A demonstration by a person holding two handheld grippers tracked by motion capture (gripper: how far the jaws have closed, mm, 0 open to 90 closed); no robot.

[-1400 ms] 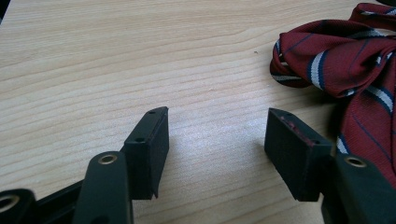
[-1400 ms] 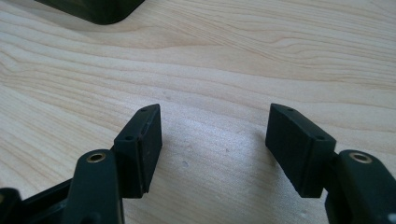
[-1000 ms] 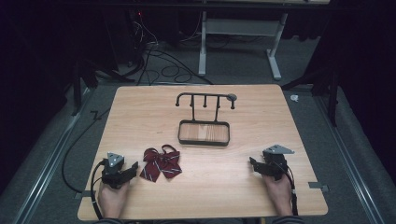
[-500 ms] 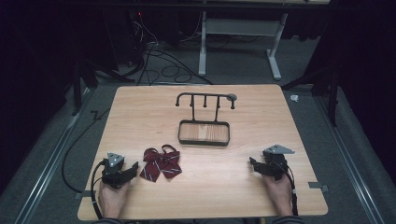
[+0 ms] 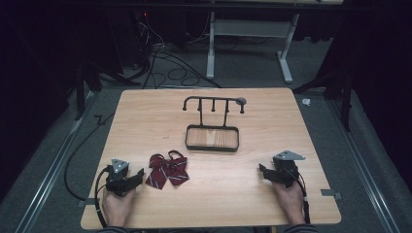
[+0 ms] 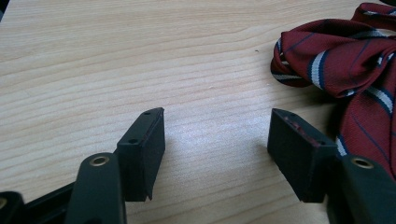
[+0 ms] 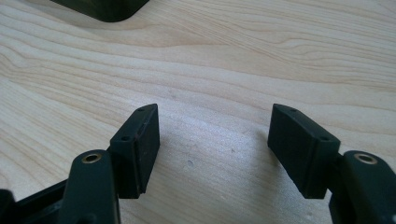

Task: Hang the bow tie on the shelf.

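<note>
Two hand-held grippers idle — nothing grasped | left hand-held gripper [image 5: 138, 175] wide open, just beside bow tie [image 5: 167, 169] lying flat on worktop [image 5: 272, 131] | right hand-held gripper [image 5: 262, 171] wide, empty | hook stand [image 5: 214, 103] bare — hanging likely all left to do

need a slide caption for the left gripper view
Open left gripper resting low over the wooden table, a striped maroon bow tie just beside its right jaw.
</note>
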